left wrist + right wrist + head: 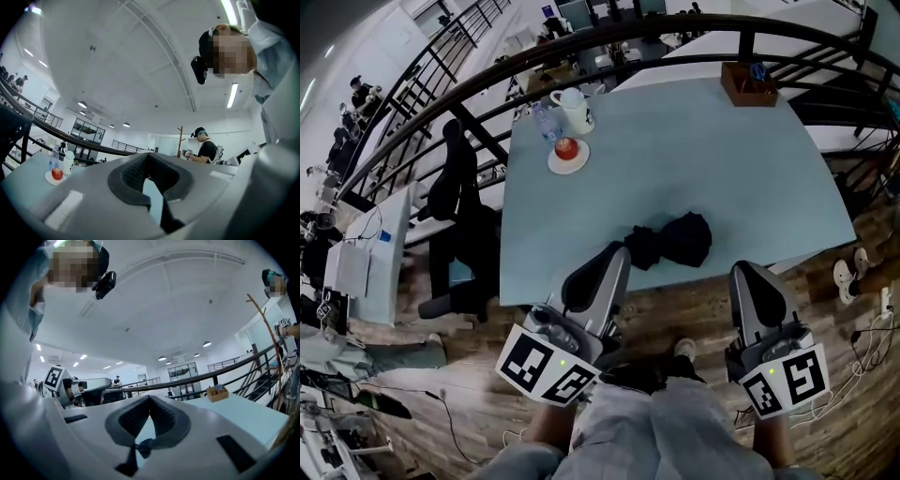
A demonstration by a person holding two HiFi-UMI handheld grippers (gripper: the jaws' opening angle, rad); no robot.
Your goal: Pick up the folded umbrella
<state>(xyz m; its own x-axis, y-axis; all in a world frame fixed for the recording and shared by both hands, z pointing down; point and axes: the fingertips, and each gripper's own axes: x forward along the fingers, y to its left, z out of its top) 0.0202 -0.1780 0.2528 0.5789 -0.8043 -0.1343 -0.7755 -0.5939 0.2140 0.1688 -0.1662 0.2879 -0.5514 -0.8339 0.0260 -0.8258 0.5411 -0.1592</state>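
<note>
The folded black umbrella [670, 242] lies crumpled near the front edge of the pale blue table [675, 159]. My left gripper [617, 249] is held over the table's front edge, its tip just left of the umbrella, jaws shut and empty. My right gripper [746, 270] hovers in front of the table edge, to the right of the umbrella and apart from it, also shut with nothing in it. In the left gripper view the pads [140, 171] meet at the tip, and the right gripper view shows its pads [136, 416] closed too. The umbrella is hidden in both gripper views.
A plate with a red apple [568, 153], a water bottle [546, 122] and a white jug [576, 110] stand at the table's far left. A wooden box [748, 82] sits at the far right corner. A black office chair [459, 225] stands left of the table, a dark railing [609, 37] behind.
</note>
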